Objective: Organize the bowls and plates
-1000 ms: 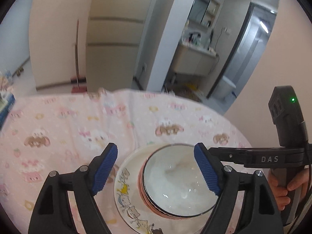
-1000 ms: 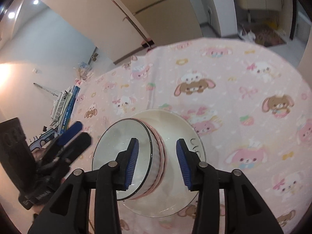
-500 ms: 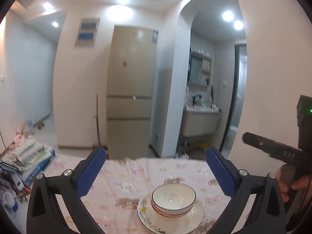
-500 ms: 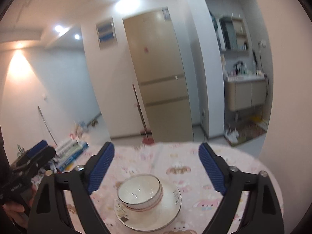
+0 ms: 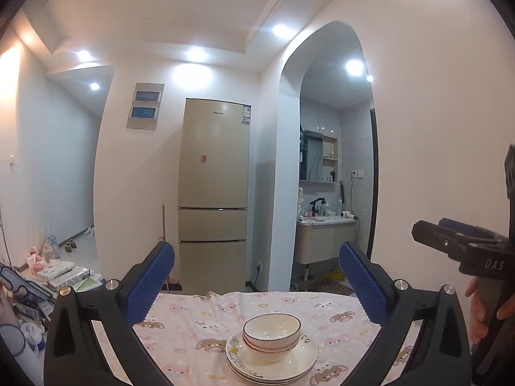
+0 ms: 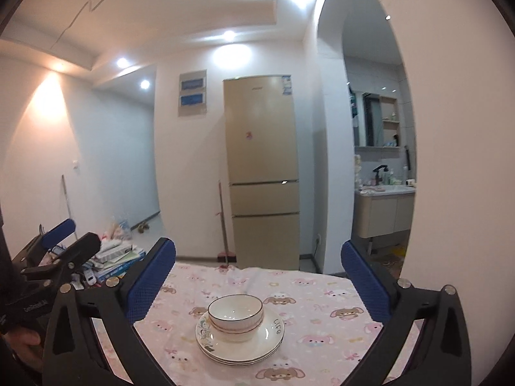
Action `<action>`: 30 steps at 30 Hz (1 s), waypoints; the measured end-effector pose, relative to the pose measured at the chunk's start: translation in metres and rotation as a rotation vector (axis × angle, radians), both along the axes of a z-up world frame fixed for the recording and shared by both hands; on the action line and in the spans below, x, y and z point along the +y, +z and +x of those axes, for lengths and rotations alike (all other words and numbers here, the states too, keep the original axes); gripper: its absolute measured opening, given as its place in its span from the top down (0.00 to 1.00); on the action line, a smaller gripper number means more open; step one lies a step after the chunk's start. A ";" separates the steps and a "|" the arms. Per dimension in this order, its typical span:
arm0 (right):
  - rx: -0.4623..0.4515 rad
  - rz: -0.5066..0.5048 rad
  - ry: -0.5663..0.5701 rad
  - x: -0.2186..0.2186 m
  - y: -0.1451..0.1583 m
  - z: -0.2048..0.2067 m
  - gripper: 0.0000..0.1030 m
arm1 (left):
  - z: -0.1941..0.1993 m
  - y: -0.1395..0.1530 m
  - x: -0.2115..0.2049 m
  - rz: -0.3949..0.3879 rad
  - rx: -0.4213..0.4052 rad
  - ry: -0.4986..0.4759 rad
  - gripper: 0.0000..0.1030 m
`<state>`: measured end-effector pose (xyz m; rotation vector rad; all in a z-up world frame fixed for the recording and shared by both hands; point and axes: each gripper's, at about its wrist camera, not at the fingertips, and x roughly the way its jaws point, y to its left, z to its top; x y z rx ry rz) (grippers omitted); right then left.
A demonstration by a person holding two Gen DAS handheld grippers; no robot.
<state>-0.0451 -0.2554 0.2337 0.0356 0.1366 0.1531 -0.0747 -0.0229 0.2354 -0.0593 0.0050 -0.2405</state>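
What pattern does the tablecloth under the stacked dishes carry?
Pink tablecloth printed with cartoon bunnies and bows, clearest in the right wrist view.

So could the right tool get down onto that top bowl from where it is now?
Probably yes. The right tool is open and empty, pulled back above the table, and the top bowl sits exposed on the plates with nothing between them.

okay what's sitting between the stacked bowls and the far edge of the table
Nothing but bare pink tablecloth. In both wrist views the cloth between the bowls and the far table edge carries no objects; the right wrist view shows it most plainly.
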 end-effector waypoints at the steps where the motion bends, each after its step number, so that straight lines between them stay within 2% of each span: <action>1: -0.018 -0.004 -0.015 -0.001 -0.005 -0.006 0.00 | -0.001 -0.003 -0.002 0.000 0.000 0.000 0.00; 6: -0.097 -0.002 -0.057 -0.006 -0.050 -0.021 0.00 | -0.001 -0.045 0.003 0.018 0.020 0.011 0.00; 8: -0.133 -0.029 -0.083 -0.004 -0.077 -0.022 0.00 | 0.004 -0.063 0.005 0.010 0.041 -0.010 0.00; 11: -0.161 -0.072 -0.161 0.002 -0.111 -0.020 0.00 | 0.006 -0.096 0.001 0.054 0.030 0.012 0.00; 14: -0.150 0.012 -0.180 -0.006 -0.135 -0.015 0.00 | 0.012 -0.131 -0.011 0.143 0.003 0.086 0.00; 17: -0.095 0.137 -0.175 -0.020 -0.153 -0.005 0.00 | 0.017 -0.154 -0.009 0.095 0.017 0.072 0.00; 21: -0.093 0.185 -0.213 -0.028 -0.175 -0.001 0.00 | 0.023 -0.166 -0.008 0.087 0.013 0.083 0.00; 24: -0.078 0.135 -0.228 -0.020 -0.183 0.003 0.00 | 0.027 -0.176 -0.007 0.078 0.018 0.077 0.00; 26: -0.050 0.062 -0.190 -0.006 -0.188 0.007 0.00 | 0.033 -0.182 -0.010 0.080 0.036 0.072 0.00; 30: -0.029 -0.006 -0.175 0.008 -0.199 0.016 0.00 | 0.039 -0.187 -0.013 0.077 0.069 0.055 0.00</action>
